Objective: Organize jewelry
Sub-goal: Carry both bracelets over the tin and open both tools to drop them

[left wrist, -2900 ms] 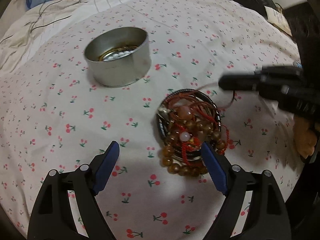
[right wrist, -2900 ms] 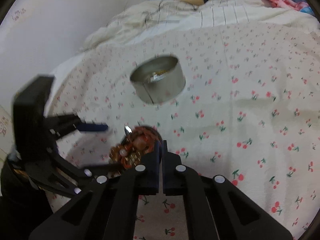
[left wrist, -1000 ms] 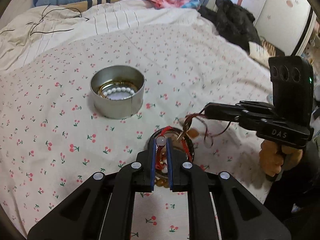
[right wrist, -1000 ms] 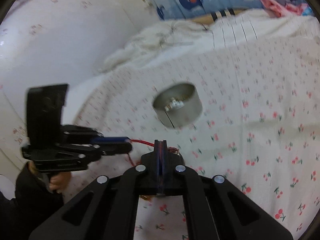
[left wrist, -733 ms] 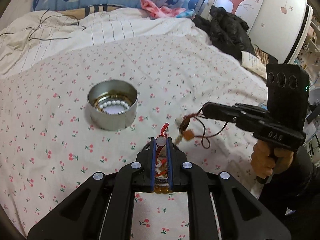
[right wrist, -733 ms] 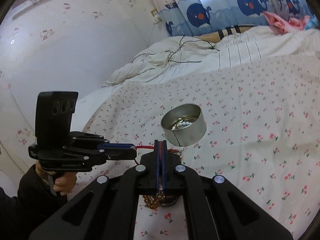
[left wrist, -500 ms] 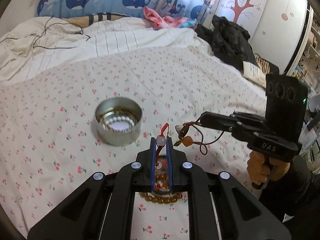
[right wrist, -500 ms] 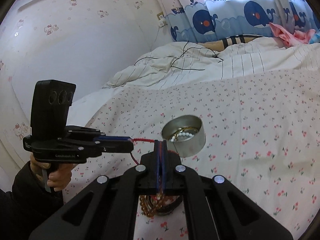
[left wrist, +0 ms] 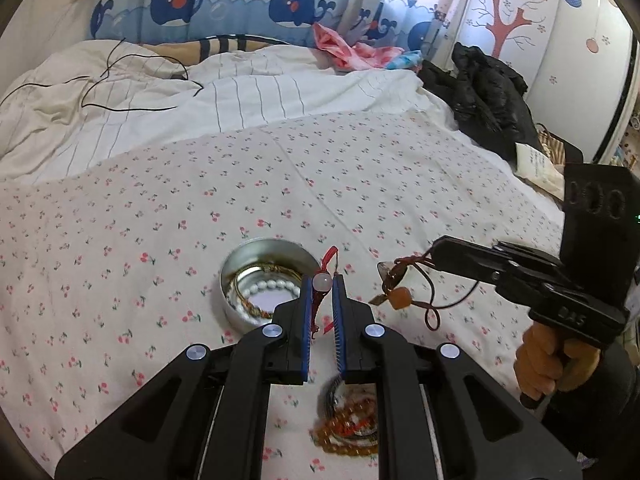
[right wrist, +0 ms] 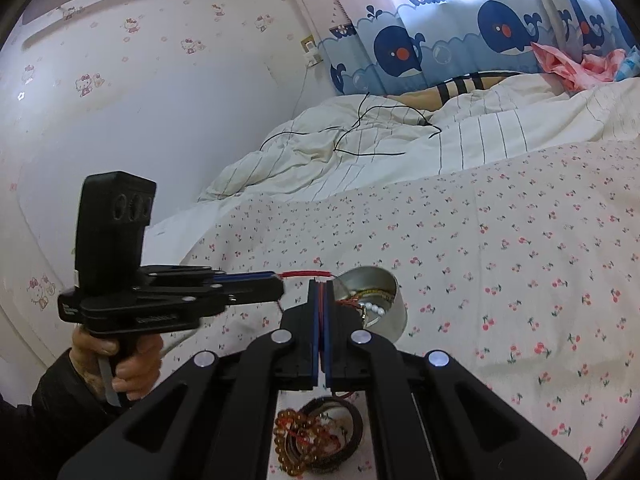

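Both grippers had lifted away from the bracelet pile [left wrist: 348,420]: the left gripper [left wrist: 322,286] pinched a pale bead [left wrist: 323,281], the right gripper [right wrist: 320,286] a red cord [right wrist: 306,273], ready for the tin [left wrist: 240,316].

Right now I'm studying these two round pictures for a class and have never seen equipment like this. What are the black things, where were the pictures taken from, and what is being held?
There is no robot here. A person holds a black pistol-grip tool in each hand. Each tool has two blue-padded fingers and a wide-angle camera looking along them. One picture looks out from the left tool, the other from the right tool, so each also shows the other hand's tool.

Below is a bed with a cherry-print sheet. On it stand a round metal tin with a white bead bracelet inside, and a pile of amber beads.

The left tool is shut on a pale bead, and the right tool is shut on a red cord. Both are held above the bed.
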The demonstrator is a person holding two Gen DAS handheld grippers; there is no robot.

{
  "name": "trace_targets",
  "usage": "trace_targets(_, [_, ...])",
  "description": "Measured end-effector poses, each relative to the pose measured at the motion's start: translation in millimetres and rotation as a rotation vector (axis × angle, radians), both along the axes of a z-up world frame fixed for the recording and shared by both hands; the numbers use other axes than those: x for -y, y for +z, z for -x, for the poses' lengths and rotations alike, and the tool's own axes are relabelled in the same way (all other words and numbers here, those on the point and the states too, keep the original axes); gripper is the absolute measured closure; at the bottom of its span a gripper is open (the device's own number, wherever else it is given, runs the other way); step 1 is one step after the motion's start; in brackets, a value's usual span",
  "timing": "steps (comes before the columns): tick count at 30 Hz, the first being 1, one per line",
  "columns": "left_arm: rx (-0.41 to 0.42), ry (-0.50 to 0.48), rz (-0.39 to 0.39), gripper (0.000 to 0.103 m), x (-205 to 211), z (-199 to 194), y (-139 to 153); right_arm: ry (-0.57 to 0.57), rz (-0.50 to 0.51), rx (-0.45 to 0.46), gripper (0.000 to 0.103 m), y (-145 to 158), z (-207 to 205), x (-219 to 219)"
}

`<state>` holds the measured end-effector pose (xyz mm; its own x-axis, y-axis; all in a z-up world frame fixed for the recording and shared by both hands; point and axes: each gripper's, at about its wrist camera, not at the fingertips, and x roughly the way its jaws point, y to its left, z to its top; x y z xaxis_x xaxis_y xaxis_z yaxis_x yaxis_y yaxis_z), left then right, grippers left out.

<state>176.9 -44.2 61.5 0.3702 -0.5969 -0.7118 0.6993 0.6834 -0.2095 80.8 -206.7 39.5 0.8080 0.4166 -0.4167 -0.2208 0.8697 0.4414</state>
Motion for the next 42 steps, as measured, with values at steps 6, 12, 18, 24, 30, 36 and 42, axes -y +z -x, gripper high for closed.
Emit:
trace_targets(6, [-0.024,0.042,0.037,0.094,7,-23,-6,0.001,-0.006,0.009,0.101,7,-21,0])
trace_targets(12, [-0.086,0.078,0.068,0.094,4,-37,-24,0.012,-0.013,-0.002,0.101,5,-39,-3])
trace_targets(18, [-0.125,0.102,0.073,0.094,4,-46,-38,0.022,-0.012,-0.007,0.101,4,-50,-9])
trace_targets(24, [-0.153,0.130,0.026,0.094,7,-51,-54,0.032,-0.016,-0.016,0.101,2,-57,-11])
trace_targets(30, [-0.179,0.181,-0.053,0.087,4,-58,-63,0.053,-0.022,-0.040,0.101,-4,-72,-20])
trace_targets(36, [-0.166,0.263,-0.063,0.046,-16,-64,-50,0.073,-0.053,-0.090,0.101,-18,-91,-32])
trace_targets(42, [-0.159,0.327,-0.048,0.043,-34,-70,-40,0.069,-0.008,-0.264,0.100,-53,-122,-42])
